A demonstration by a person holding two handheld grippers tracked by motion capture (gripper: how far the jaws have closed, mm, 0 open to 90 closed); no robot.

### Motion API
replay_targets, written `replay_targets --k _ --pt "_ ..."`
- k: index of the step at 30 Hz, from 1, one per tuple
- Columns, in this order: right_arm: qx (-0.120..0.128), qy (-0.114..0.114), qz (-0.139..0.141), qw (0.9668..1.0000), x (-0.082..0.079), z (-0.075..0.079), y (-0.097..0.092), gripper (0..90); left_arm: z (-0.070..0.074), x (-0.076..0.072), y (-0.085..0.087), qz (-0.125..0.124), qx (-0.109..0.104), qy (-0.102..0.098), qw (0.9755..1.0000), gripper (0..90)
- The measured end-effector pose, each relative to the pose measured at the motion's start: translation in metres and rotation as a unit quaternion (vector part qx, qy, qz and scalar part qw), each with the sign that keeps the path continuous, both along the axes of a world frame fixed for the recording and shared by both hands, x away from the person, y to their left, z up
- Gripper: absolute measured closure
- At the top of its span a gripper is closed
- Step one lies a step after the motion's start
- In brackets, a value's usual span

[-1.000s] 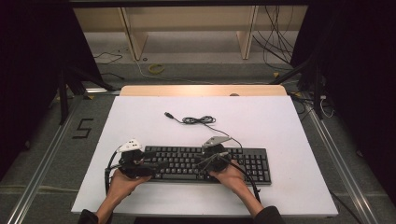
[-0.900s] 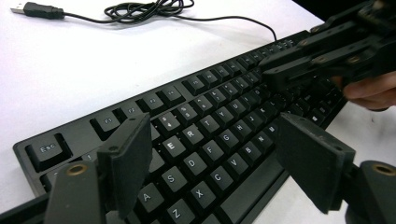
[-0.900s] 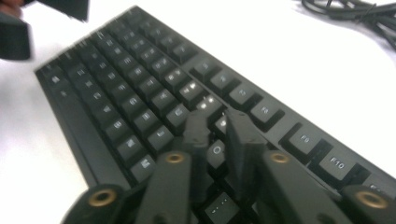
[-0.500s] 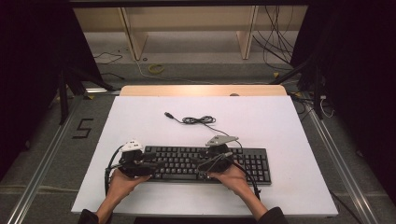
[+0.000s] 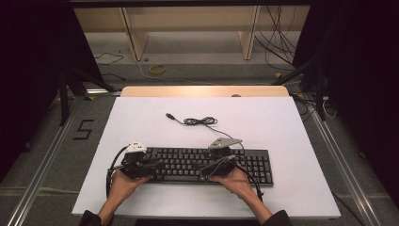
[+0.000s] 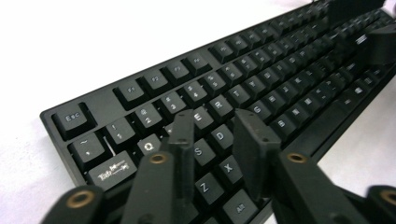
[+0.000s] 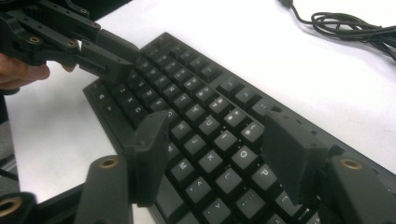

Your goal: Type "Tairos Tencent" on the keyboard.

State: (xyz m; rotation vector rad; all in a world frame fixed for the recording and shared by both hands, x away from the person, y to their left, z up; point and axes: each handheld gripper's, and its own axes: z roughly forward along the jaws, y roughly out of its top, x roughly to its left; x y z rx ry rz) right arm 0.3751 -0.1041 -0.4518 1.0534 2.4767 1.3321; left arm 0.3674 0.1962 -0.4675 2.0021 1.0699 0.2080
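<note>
Keyboard [image 5: 207,165] sitting flat near the front edge of the white table [image 5: 291,136], cable [image 5: 200,121] coiled just behind it. Left gripper [image 6: 218,135] hovering over the Q-W-E-S-D keys at the left end — jaws narrowed a fair bit, just been closing, nothing pinched between them. Right gripper [image 7: 219,140] over the O-P-L area — jaws spread wide, just been opening, only keys underneath.
</note>
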Motion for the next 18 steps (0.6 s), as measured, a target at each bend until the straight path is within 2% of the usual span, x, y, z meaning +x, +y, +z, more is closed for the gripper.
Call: replay_targets --k 13,18 --pt "0.001 -0.005 0.011 0.9999 -0.008 -0.003 -0.002 36.5 -0.006 0.005 -0.006 0.0 0.033 0.011 0.9994 85.5" --pt "0.003 -0.007 0.013 0.9999 -0.012 -0.002 -0.003 35.0 -0.007 0.005 -0.007 0.0 0.035 0.014 0.9993 88.7"
